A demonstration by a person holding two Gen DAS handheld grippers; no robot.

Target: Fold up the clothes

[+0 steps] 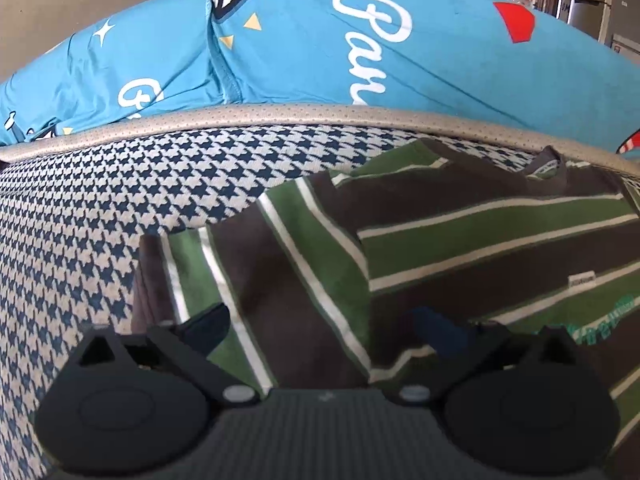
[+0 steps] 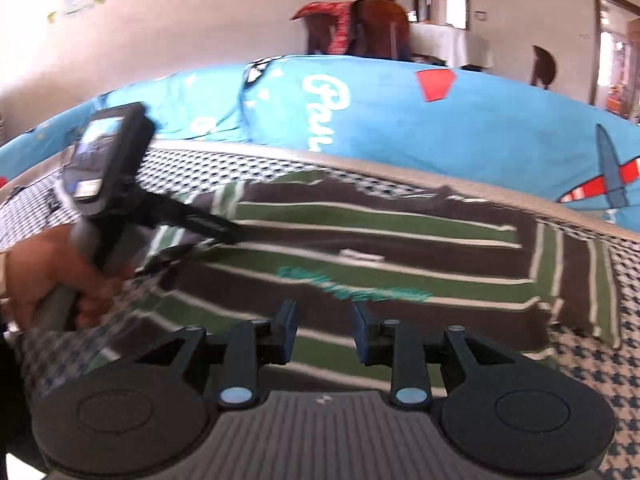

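Observation:
A green, brown and white striped shirt [image 1: 460, 236] lies spread on a houndstooth cushion [image 1: 100, 208]. In the left wrist view my left gripper [image 1: 320, 328] is open, its jaws wide apart, low over the shirt's left sleeve [image 1: 240, 280]. In the right wrist view the shirt [image 2: 400, 248] lies flat with teal lettering. My right gripper [image 2: 324, 332] is open with a narrow gap, just above the shirt's near hem. The left gripper [image 2: 228, 232] shows at the left of that view, held by a hand, its tip on the shirt's left side.
A bright blue printed cover [image 1: 360, 40] bulges behind the cushion's beige piping [image 1: 280, 116]; it also shows in the right wrist view [image 2: 400, 112]. A chair draped with red cloth [image 2: 352, 28] and a doorway stand beyond, against the wall.

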